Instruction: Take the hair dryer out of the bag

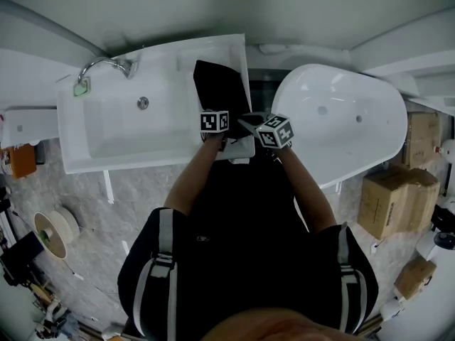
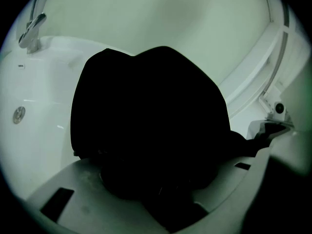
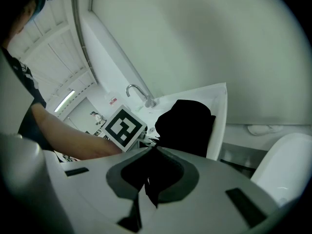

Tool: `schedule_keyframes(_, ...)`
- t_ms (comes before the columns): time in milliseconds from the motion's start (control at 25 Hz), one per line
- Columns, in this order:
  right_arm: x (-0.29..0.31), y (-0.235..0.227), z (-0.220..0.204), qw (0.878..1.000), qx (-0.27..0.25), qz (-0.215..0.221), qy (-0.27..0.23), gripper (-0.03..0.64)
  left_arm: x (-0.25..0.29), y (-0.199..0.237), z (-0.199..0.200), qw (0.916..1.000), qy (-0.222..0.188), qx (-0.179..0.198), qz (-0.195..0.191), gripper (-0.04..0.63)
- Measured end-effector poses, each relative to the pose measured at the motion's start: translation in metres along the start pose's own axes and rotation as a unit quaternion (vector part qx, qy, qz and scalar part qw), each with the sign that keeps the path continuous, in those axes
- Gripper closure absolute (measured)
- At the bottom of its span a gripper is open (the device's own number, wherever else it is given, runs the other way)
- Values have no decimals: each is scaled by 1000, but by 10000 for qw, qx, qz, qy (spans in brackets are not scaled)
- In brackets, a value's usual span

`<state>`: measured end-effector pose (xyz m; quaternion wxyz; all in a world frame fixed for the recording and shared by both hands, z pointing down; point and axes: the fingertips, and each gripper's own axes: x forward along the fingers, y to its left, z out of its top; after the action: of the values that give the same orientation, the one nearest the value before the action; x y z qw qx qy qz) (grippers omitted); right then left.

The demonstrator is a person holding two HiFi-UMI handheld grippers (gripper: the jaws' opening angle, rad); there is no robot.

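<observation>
**Both grippers at the black bag on the tub's right end**

The black bag [image 1: 219, 84] lay on the right end of a white rectangular tub [image 1: 106, 130], between its basin and the oval bathtub [image 1: 341, 119] that stood to the right. The hair dryer itself did not show in any view; only the closed dark shape of the bag was visible.

In the head view both arms of the person reached forward, and the two marker cubes sat side by side at the near edge of the bag, close to each other.

The left gripper [image 2: 156, 199] had its jaws wide apart. In the left gripper view the dark bulk of the bag filled the middle and came down between the jaws. It was too dark there to tell if the pads pressed on the fabric.

The right gripper [image 3: 150, 152] had its jaws narrow, almost together, and a thin piece of black material was caught between them; it seemed to be an edge of the bag. In the right gripper view the rest of the bag stood just beyond the jaw tips, and the left gripper's marker cube [image 3: 122, 126] was just to the left of them.

A curved faucet [image 1: 106, 64] stood at the far left corner of the rectangular tub. Cardboard boxes [image 1: 387, 197] stood on the floor at the right, near the oval bathtub.
</observation>
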<state>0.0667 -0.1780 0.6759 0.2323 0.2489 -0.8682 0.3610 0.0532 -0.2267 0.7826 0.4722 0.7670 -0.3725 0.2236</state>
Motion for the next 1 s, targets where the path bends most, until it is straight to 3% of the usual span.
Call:
schedule_keyframes(160,2,4,2,10000,-35,63,-40,540,-6,-6,9,9936,-321,-707,-824,405)
schedule_keyframes(320,0,5,6,9998,21,84,-153,540,-25,-19,20,9700,-649,-1302,-1945,405)
schedule_keyframes(520,-5,5,5,9998,19,32,-217,540,-48,-30,11,9440,-622,-1545,-2849,403)
schedule_keyframes(640,-10,3,3,9995,115,1,-300,540,-62,-39,3,9315,-598,-1589,-3217,403)
schedule_keyframes(840,-17,10,1,9991,148,107,-382,540,-83,-51,-7,9228,-516,-1385,-3557,402)
schedule_keyframes(1000,-20,29,3,9976,10,453,-521,522,-103,-56,-10,9206,-515,-1129,-3704,402)
